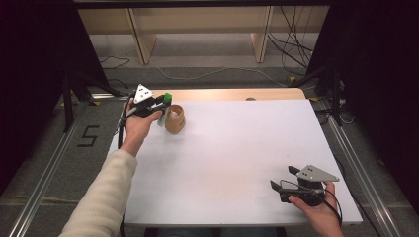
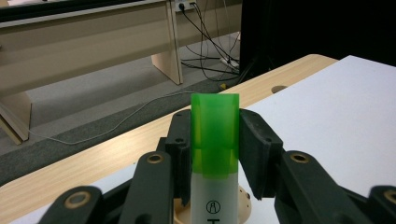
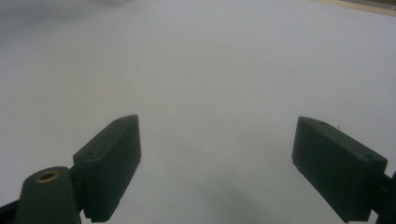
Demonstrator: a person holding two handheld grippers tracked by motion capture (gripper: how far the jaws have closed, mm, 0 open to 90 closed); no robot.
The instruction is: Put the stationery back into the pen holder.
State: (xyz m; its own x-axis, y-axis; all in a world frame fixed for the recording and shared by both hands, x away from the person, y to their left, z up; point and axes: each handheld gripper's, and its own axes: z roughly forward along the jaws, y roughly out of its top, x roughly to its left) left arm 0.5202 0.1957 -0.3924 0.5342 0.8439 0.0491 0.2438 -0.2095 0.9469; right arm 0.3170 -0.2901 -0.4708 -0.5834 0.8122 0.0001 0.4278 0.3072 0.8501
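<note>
White tabletop, left tongs clenching green-capped marker, right tongs released, grey floor.

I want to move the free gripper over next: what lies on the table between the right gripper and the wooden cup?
Nothing: in the high view the white table top is bare between the right gripper and the wooden cup.

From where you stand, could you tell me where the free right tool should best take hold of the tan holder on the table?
Grip the tan holder across its round side wall at mid-height, coming in level from the bare table on its right. The left tool, shut on the green-capped marker, crowds its left and top. The right tool is open.
</note>
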